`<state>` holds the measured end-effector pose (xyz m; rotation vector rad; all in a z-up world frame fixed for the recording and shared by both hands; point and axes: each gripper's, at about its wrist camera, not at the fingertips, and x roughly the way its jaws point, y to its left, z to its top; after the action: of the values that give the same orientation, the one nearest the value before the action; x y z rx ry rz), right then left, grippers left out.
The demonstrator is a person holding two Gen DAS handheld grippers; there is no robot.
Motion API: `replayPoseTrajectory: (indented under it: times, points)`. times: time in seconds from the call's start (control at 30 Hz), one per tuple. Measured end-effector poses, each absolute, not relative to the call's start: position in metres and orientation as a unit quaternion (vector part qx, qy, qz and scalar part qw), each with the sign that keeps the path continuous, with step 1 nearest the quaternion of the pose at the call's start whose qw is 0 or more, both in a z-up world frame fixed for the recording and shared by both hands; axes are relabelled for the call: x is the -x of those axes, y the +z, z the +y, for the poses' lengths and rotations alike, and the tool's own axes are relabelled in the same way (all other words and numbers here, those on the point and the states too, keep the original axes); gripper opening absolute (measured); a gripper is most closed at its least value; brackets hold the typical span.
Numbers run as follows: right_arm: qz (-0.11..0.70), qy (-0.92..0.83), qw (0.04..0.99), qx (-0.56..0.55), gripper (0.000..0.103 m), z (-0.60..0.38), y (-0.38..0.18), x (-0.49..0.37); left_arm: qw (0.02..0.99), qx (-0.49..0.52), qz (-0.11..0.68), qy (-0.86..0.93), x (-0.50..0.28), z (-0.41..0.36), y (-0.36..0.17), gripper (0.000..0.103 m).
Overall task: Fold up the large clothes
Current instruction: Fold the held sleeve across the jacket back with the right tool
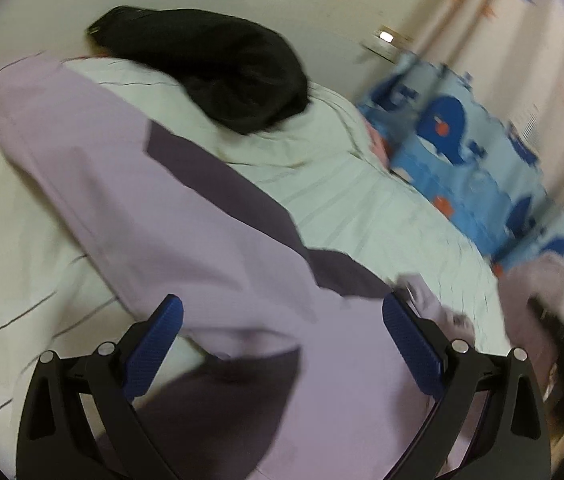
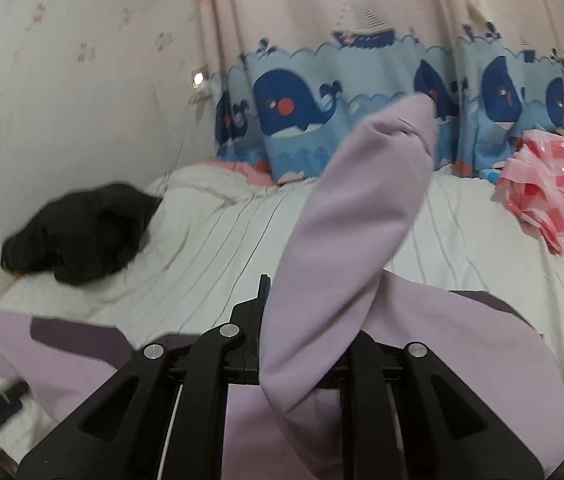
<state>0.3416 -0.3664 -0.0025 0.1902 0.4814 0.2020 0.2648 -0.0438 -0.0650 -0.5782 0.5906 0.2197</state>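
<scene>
Striped bed (image 2: 209, 248), right gripper (image 2: 277, 320) clamping lilac garment (image 2: 354, 208) (sleeve), left gripper (image 1: 282, 332) wide

No legible text anywhere.

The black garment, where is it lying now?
In the right wrist view the black garment lies bunched at the left on the striped bed sheet, against the wall.

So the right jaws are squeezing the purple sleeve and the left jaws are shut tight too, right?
Not quite. The right gripper is shut on the purple sleeve, but the left gripper is open: the left wrist view shows its blue pads standing wide apart over the purple garment, pinching nothing.
</scene>
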Motion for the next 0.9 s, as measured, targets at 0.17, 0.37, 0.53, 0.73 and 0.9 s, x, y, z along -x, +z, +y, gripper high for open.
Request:
replayPoseTrajectory:
  times: [0.17, 0.37, 0.53, 0.73, 0.9]
  points:
    - [0.269, 0.115, 0.953, -0.077, 0.014, -0.322, -0.041, -0.349, 0.899, 0.316, 0.273, 0.130, -0.261, -0.020, -0.064, 0.096]
    - [0.380, 0.185, 0.906, -0.006, 0.046, -0.259, -0.113, -0.354, 0.895, 0.330, 0.273, 0.125, -0.260, -0.013, -0.065, 0.096]
    - [0.408, 0.209, 0.889, -0.004, 0.047, -0.251, -0.130, -0.349, 0.886, 0.350, 0.277, 0.122, -0.259, -0.006, -0.068, 0.096]
    - [0.388, 0.200, 0.900, 0.005, 0.054, -0.251, -0.119, -0.346, 0.882, 0.360, 0.281, 0.117, -0.260, -0.004, -0.071, 0.096]
    - [0.406, 0.173, 0.893, 0.091, 0.063, -0.216, -0.133, -0.350, 0.880, 0.364, 0.285, 0.114, -0.262, -0.003, -0.071, 0.096]
